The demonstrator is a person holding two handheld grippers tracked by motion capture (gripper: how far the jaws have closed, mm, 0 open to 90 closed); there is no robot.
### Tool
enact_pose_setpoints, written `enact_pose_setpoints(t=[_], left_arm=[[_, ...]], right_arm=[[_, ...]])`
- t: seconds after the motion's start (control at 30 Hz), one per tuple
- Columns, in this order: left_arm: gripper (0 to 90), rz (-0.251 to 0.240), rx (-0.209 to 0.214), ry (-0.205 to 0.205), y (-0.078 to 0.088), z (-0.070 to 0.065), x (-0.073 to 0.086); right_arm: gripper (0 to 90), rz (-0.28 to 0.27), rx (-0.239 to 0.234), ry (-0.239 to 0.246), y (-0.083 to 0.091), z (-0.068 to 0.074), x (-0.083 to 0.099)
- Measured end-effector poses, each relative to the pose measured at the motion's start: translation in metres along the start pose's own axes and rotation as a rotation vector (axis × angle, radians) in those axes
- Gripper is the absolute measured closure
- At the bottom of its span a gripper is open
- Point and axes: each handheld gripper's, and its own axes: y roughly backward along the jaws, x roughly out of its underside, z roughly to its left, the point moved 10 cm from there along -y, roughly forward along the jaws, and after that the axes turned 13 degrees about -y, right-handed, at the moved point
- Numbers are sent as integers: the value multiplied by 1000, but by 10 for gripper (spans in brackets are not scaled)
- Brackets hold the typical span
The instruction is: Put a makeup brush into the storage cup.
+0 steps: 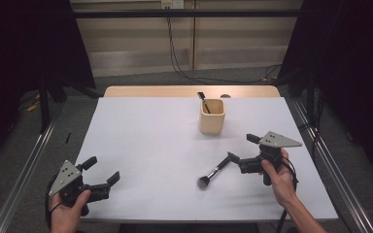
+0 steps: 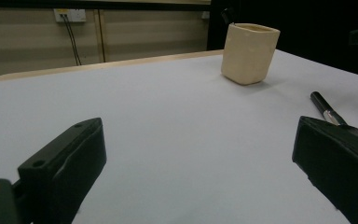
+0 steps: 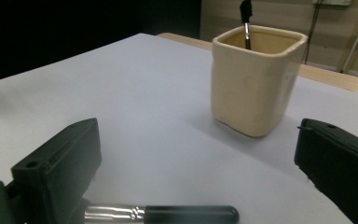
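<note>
Spread wide and empty, the left gripper (image 1: pixel 101 171) is held at the near left while the right gripper (image 1: pixel 243 148), also spread, is seen from above beside the brush (image 1: pixel 213 173), whose handle (image 3: pixel 161 215) is caught below its jaws, cup (image 3: pixel 254 79) beyond.

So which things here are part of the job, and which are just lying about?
In the job: makeup brush on the table, between the open right tongs; cream cup; black brush standing in it.

Lying about: left tongs, open and idle; wall cables.
</note>
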Motion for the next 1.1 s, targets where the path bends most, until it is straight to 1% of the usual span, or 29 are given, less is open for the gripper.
enact_pose_setpoints(t=[0.1,0.17,0.2,0.3,0.47,0.5,0.6,0.7,0.73,0.83,0.9,1.0,1.1], left_arm=[[28,-1,3,-2,-1,0,0],[28,1,3,0,-1,0,0],[28,1,4,0,-1,0,0],[28,0,3,-1,0,0,0],[28,-3,7,-2,-1,0,0],[28,-2,8,-2,-1,0,0],[28,1,7,-5,-1,0,0],[28,2,5,-5,-1,0,0],[28,2,6,-3,-1,0,0],[28,3,6,-6,-1,0,0],[28,2,8,-11,-2,-1,0],[28,2,7,-11,-2,-1,0],[28,5,6,-13,-2,0,1]], right_arm=[[3,-2,-10,-1,-8,3,-5],[3,16,-36,-8,-13,6,-6],[3,22,-41,-9,-15,7,-7],[3,26,-46,1,-24,10,-11],[3,63,-63,12,-33,13,-12],[4,83,-67,22,-35,13,-13],[3,102,-70,30,-38,12,-15],[7,153,-81,36,-39,10,-17],[11,170,-78,40,-40,9,-17],[9,247,-74,70,-41,8,-14],[14,308,-91,84,-41,8,-11],[14,369,-103,91,-42,8,-7],[19,452,-116,111,-42,7,-2]])
